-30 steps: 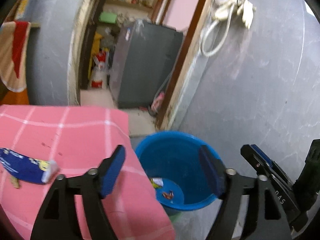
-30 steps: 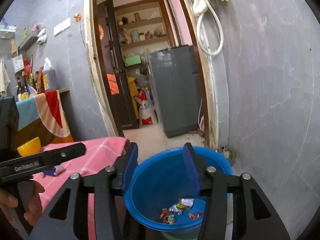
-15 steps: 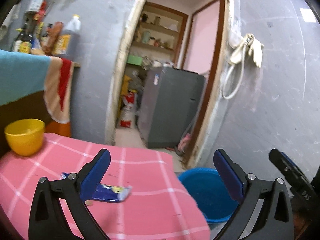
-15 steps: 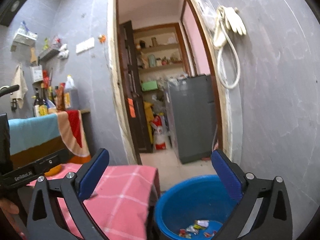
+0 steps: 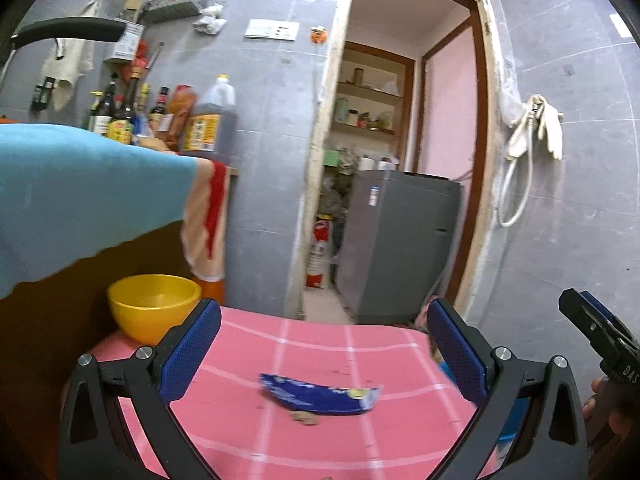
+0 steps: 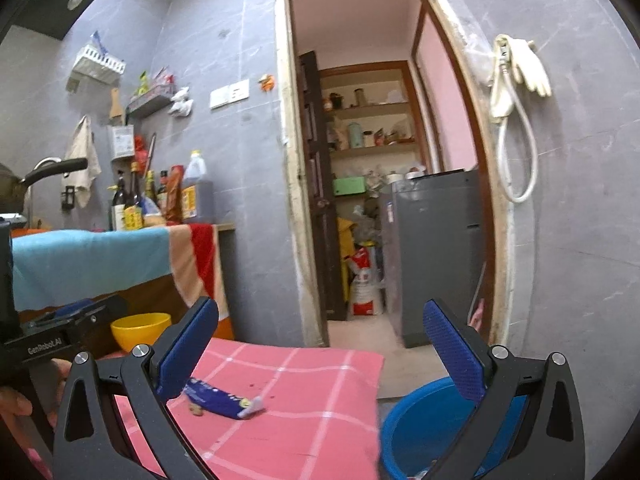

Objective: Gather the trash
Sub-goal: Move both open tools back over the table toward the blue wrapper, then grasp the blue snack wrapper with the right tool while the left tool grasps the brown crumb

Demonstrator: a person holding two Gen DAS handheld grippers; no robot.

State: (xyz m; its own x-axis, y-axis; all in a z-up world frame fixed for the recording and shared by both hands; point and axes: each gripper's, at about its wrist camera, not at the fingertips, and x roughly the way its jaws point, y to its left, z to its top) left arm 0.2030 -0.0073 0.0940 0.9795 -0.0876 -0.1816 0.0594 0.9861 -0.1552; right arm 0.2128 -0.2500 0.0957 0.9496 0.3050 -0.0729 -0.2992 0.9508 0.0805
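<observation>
Grey tiled walls back a counter (image 5: 360, 446) draped in pink checked cloth, where a crumpled blue foil wrapper (image 5: 318, 394) lies flat between the wide-open, empty jaws of the left gripper (image 5: 320, 356). Lowering squarely over it before closing should work best. The right gripper (image 6: 320, 354) also gapes empty; the round blue plastic bucket (image 6: 416, 436) is cut off, its contents hidden.

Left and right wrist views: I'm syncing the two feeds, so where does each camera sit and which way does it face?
Left wrist: on the left gripper, open, facing the blue wrapper on the pink cloth; the right gripper's edge shows.
Right wrist: on the right gripper, open, facing the doorway above the blue bucket; a hand shows.
Shared: wrapper, cloth, yellow bowl, grey cabinet.
</observation>
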